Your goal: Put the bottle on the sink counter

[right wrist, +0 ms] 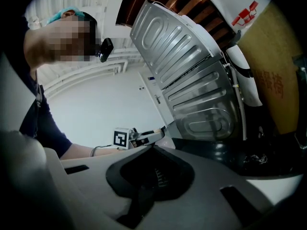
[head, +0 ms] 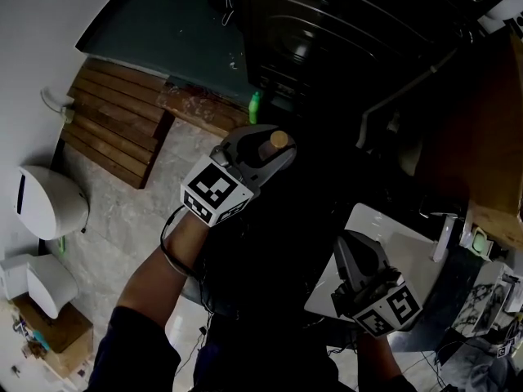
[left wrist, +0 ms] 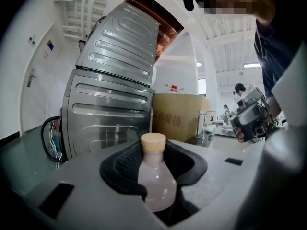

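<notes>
A small clear bottle [left wrist: 156,178] of pale pinkish liquid with a tan cap [head: 279,139] stands upright between the jaws of my left gripper [head: 274,147], which is shut on its body. In the left gripper view the black pads [left wrist: 122,169] wrap the bottle's sides. This gripper is held up in the middle of the head view, over a dark area. My right gripper [head: 353,261] hangs lower right, over the corner of the white sink counter [head: 398,239]. Its jaws [right wrist: 151,176] meet with nothing between them.
A faucet [head: 445,237] rises from the white counter at the right. A large ribbed steel machine [left wrist: 112,85] and a cardboard box [left wrist: 177,121] stand ahead. On the floor lie a wooden slat mat [head: 114,125], a green bottle [head: 255,106] and a white toilet [head: 49,202].
</notes>
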`<state>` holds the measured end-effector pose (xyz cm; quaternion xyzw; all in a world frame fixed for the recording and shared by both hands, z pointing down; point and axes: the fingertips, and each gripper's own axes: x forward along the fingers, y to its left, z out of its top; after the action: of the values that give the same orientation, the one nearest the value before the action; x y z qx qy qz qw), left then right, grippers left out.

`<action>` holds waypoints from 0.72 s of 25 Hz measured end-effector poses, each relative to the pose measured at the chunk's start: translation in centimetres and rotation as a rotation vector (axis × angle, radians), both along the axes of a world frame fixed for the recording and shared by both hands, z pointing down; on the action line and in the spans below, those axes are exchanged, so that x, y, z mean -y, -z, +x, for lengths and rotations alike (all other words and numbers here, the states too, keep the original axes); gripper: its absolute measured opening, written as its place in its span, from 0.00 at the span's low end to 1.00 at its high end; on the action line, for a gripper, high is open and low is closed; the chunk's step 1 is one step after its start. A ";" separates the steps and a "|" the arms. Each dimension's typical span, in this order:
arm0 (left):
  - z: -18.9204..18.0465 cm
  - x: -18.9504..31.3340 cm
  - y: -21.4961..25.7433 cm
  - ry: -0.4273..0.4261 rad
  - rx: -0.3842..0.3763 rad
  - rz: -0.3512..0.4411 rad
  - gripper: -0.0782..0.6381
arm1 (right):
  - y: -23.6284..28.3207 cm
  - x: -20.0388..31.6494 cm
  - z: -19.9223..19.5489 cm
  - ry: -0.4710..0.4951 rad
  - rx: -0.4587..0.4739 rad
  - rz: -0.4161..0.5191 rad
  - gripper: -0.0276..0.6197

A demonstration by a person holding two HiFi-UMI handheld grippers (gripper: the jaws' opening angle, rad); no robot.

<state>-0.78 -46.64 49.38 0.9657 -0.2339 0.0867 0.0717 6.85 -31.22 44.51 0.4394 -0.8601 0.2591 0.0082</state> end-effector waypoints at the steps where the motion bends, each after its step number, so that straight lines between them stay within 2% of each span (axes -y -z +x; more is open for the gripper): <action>1: 0.1 0.0 -0.1 -0.003 0.006 0.004 0.31 | -0.1 0.0 0.1 -0.002 0.000 -0.003 0.08; 18: 0.7 1.2 -0.7 -0.020 0.057 0.058 0.31 | -0.6 0.5 0.2 -0.010 0.001 -0.021 0.08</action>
<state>-0.08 -47.81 50.09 0.9668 -0.2287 0.1082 0.0362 7.03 -31.69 45.14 0.4433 -0.8551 0.2685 0.0113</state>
